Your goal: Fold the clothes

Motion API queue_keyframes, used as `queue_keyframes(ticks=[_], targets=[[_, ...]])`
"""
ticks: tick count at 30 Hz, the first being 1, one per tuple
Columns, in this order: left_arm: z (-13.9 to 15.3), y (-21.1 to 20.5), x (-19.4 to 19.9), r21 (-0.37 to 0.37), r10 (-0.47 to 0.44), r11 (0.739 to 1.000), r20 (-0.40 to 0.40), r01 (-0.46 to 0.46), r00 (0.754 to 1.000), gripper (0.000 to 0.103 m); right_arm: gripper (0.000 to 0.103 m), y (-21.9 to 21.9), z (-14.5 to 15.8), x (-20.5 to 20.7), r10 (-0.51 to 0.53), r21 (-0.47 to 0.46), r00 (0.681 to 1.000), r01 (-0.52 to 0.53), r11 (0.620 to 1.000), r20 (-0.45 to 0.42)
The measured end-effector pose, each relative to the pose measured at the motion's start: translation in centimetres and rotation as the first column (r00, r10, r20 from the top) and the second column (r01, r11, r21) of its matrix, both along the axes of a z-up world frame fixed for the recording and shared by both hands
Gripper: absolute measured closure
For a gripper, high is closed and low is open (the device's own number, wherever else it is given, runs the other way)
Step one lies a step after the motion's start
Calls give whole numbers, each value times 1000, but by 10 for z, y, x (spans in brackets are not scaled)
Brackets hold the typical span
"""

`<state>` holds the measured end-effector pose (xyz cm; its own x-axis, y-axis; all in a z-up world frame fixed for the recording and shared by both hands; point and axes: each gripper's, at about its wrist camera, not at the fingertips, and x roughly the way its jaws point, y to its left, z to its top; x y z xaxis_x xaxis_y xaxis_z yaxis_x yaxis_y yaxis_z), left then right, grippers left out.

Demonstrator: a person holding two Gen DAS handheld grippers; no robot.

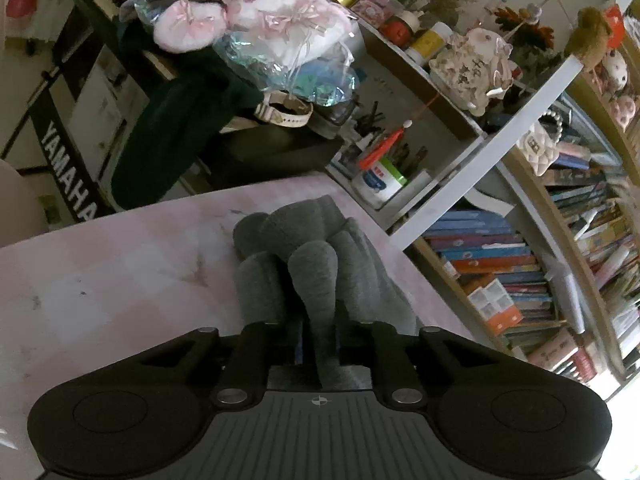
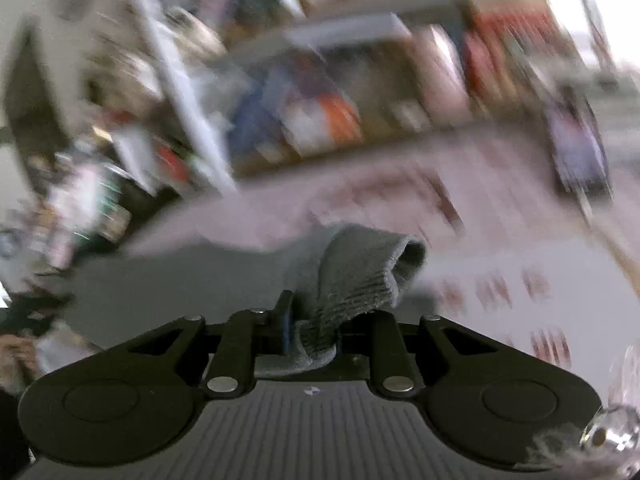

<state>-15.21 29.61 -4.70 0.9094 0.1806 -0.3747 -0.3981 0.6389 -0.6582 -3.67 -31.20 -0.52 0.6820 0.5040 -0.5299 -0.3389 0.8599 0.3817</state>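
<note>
A grey knit garment (image 1: 308,256) lies bunched in thick folds on the pink checked table cover (image 1: 120,280). My left gripper (image 1: 320,332) is shut on a fold of it, and the cloth runs up between the fingers. In the right wrist view, my right gripper (image 2: 312,332) is shut on a ribbed edge of the same grey garment (image 2: 360,276), which loops up and curls open to the right. That view is heavily blurred by motion. The rest of the garment spreads as a flat grey area to the left.
A white shelf unit (image 1: 480,160) with books, jars and ornaments stands just beyond the table's far edge. A keyboard marked YAMAHA (image 1: 68,176) and a pile of bagged soft things (image 1: 260,28) sit at the back left. A dark phone-like object (image 2: 580,152) lies far right.
</note>
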Motion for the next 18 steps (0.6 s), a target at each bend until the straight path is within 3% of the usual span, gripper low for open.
queue_keyframes(ticks=[2,4,6,10,15,18], targets=[[7,-3,-3,32,13,999,-9,-13,1000,75,62,-5,-1,-1,-22,-15,1000,22,1000,-11],[16,-7,-9,83,40,996,-5,-39,999,50,55,-11,0,-4,-44,-23,999,44,999,-6],[26,-13,-14,163,80,983,1,-80,997,35,52,-16,0,-7,-66,-31,998,66,997,-2],[29,-20,-3,257,95,964,-84,-71,992,34,42,-28,2,-12,-110,-47,994,110,993,8],[13,-14,13,185,92,981,-134,-67,987,35,40,-23,-9,-3,-93,-43,995,92,995,-27],[7,-17,21,204,94,977,-146,-63,985,36,37,-14,-16,1,-66,-40,997,64,997,-47]])
